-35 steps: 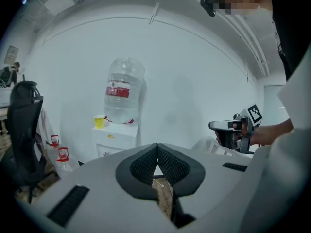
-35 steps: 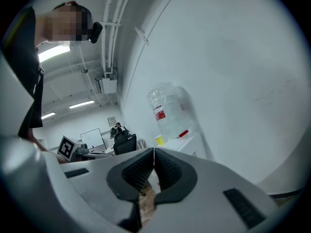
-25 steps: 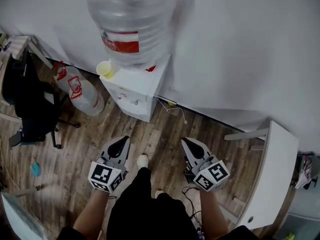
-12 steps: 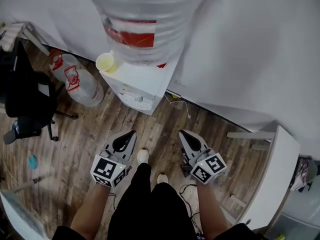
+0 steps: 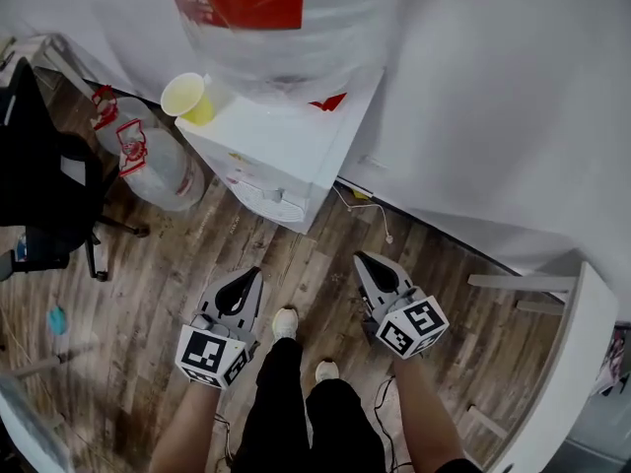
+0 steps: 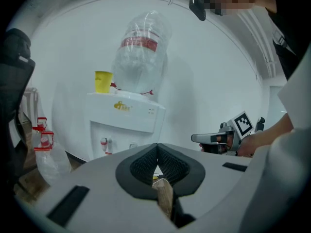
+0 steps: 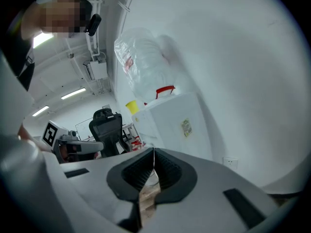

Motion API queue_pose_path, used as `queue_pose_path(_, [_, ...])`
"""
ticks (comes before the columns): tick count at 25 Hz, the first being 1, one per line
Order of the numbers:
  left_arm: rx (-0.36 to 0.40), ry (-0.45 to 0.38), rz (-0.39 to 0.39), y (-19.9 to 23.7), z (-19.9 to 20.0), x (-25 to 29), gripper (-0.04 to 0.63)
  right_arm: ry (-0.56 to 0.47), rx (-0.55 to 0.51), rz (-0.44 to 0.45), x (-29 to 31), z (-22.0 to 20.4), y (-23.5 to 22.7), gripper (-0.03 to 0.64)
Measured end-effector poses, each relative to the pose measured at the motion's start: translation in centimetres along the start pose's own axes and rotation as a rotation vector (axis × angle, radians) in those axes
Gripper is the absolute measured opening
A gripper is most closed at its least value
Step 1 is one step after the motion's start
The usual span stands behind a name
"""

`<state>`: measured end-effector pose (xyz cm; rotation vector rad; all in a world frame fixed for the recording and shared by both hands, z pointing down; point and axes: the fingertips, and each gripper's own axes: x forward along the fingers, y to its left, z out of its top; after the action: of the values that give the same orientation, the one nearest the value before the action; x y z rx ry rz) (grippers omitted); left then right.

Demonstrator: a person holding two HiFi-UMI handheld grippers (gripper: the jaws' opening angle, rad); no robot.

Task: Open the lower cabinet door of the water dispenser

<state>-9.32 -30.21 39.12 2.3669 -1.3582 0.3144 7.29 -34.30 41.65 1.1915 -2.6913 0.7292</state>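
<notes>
A white water dispenser [image 5: 281, 151] stands against the wall with a big clear bottle [image 5: 281, 23] on top and a yellow cup [image 5: 184, 97] at its corner. Its taps [image 6: 103, 141] face me; the lower cabinet door is hidden behind the gripper bodies and below the dispenser's top. My left gripper [image 5: 251, 276] and right gripper [image 5: 361, 260] hover side by side above the wooden floor in front of it, both shut with nothing between their jaws. The left gripper view shows the dispenser front [image 6: 124, 125] ahead, the right gripper view its side [image 7: 177, 123].
Two spare water bottles [image 5: 148, 161] lie left of the dispenser. A black office chair [image 5: 44, 175] stands further left. A white table [image 5: 567, 363] edges in at right. A cable [image 5: 370, 215] trails from the wall socket. My shoes [image 5: 284, 321] are on the plank floor.
Both grippers have dropped lower and the view has closed in on the dispenser, which now looms larger. The jaws stayed shut.
</notes>
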Motion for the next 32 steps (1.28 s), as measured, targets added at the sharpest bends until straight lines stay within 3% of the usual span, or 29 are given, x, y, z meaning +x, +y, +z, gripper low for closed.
queue_pose_path(7, [-0.005, -0.04, -0.001, 3.1, -7.7, 5.1, 0.014, 0.008, -0.09, 0.023, 5.2, -8.2, -4.2, 0.023])
queue_pose_path(16, [0.049, -0.088, -0.006, 4.9, -15.7, 10.5, 0.014, -0.002, -0.144, 0.021, 10.0, -17.1, -8.9, 0.023])
queue_pose_path(32, [0.105, -0.16, 0.049, 9.5, -26.0, 16.7, 0.013, -0.059, -0.26, 0.043, 16.9, -26.1, -14.3, 0.025])
